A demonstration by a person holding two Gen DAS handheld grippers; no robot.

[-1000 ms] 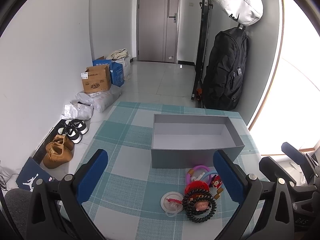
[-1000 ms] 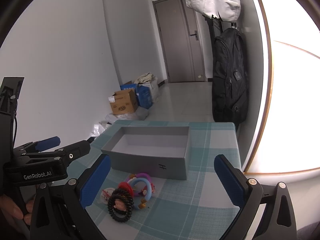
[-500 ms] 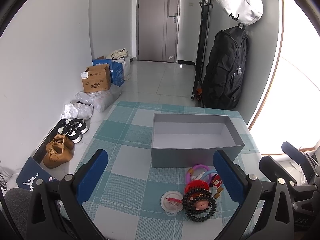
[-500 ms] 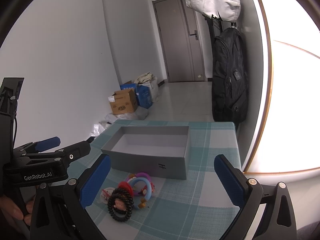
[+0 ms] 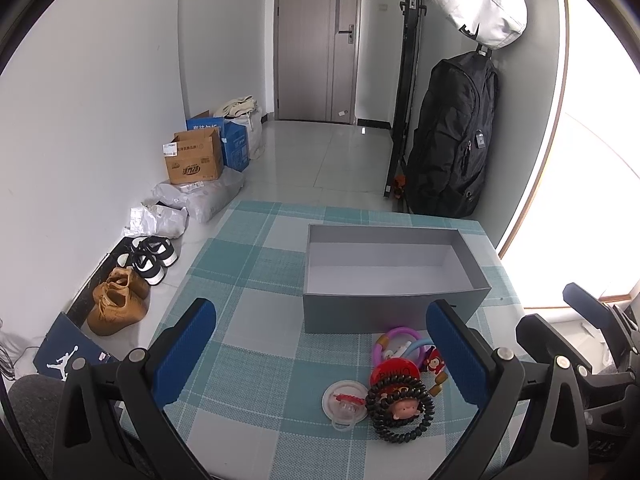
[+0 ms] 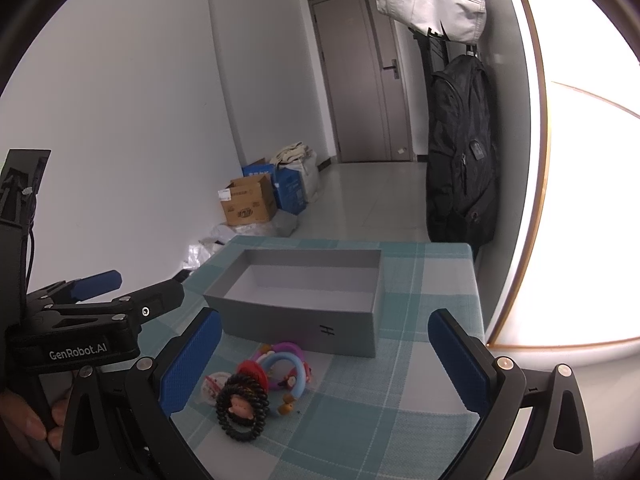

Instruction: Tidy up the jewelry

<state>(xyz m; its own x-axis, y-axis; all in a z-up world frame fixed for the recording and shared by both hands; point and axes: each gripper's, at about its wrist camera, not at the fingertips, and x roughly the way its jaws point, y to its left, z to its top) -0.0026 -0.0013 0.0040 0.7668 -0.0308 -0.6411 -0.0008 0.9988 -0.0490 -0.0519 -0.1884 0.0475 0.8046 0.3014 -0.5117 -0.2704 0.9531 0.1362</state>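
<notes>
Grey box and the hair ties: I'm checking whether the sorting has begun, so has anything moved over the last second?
Nothing has visibly changed. The left gripper and right gripper stay open above the checked tablecloth; the grey box is still empty, and the pile with the black coil hair tie lies untouched before it.

1. Grey box: open-topped, rectangular, empty, upright on the checked cloth.
2. Black spiral hair tie with a small doll's face, flat, nearest the cameras.
3. Purple ring and blue ring, overlapping, just before the box.
4. Clear round lid, beside the hair tie.
</notes>
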